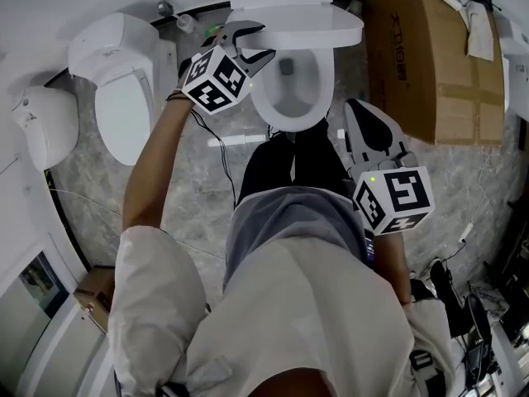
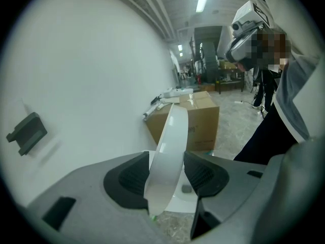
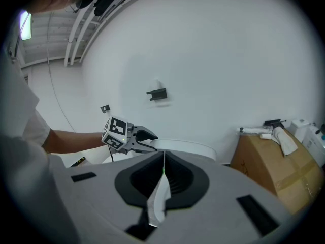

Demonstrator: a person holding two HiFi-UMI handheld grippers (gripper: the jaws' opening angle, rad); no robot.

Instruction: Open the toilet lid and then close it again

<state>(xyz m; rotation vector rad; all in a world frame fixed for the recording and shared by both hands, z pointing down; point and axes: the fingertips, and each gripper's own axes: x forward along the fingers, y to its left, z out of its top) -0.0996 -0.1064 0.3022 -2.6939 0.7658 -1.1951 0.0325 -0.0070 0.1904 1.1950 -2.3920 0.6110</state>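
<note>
Left gripper view has my left gripper (image 2: 166, 173) pinching the partly raised toilet lid (image 2: 175, 131) by its thin edge above the bowl (image 1: 291, 89), right gripper (image 1: 357, 110) closed and empty, and if that smooth rim slips, the lid slams down.

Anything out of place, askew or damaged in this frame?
Nothing is damaged or spilled. The toilet lid is partly raised only because the left gripper clamps its edge. The one oddity is a large cardboard box standing close beside the toilet.

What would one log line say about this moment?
left claw: clamped on toilet lid rim | lid: partly raised | right claw: closed, empty
</note>
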